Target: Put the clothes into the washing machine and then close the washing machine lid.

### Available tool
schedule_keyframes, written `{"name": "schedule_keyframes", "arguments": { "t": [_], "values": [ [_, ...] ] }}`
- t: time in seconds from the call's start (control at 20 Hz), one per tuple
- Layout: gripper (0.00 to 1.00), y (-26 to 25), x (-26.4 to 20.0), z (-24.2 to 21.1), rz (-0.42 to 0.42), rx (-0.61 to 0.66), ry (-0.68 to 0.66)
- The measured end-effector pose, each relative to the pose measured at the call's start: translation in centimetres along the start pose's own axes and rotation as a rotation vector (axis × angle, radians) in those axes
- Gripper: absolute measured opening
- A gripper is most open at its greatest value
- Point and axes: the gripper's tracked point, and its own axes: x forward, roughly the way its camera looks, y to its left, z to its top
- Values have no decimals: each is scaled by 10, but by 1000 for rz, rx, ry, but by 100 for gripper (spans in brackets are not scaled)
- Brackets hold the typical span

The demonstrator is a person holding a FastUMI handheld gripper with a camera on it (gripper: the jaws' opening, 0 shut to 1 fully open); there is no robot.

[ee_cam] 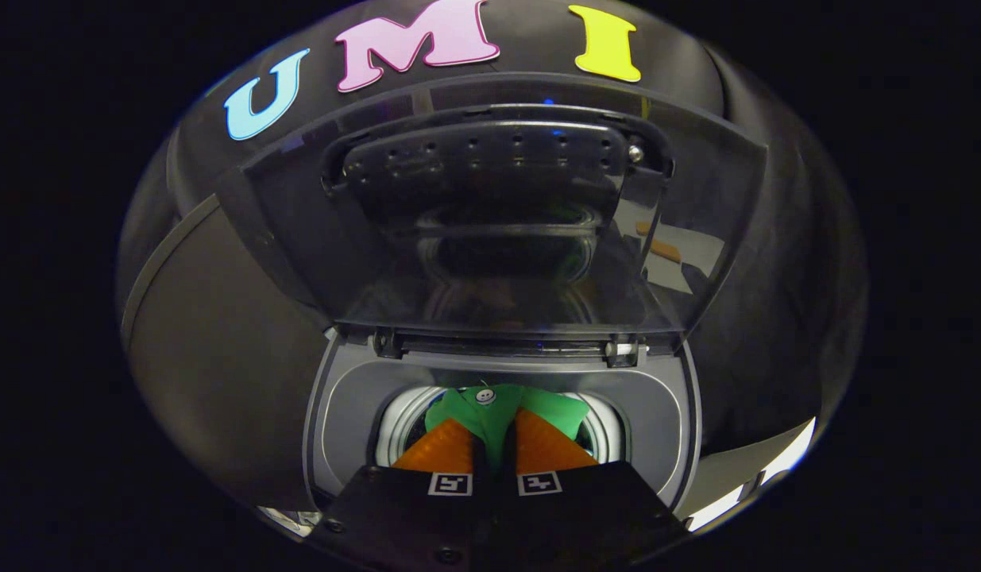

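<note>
Above the washing machine's round drum opening (502, 433), the claw (496, 433) pinches a green garment (498, 409) between both fingers so it hangs over the drum for dropping, while the clear lid (498, 214) stands propped upright behind, leaving access free.

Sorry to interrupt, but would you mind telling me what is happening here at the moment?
The hand-held tongs are pinching a green garment and holding it over the drum opening of a top-loading washing machine. The fingers look closed on the cloth. The transparent lid stands raised behind the opening, so it has not yet been closed.
</note>
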Motion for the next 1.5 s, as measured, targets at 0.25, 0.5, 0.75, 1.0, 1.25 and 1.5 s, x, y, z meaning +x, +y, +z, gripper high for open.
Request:
{"name": "schedule_keyframes", "arguments": {
  "t": [0.25, 0.5, 0.75, 1.0, 1.25, 1.5],
  "values": [
    [7, -10, 17, -18, -40, -17, 35],
    [7, -13, 24, -34, -48, -13, 84],
    [9, -9, 36, -52, -27, -29, 107],
    [70, -7, 22, -31, 3, -16, 27],
    [99, -5, -15, 6, 8, -52, -79],
    [99, 2, -69, 77, 51, -41, -286]
  ]
}}
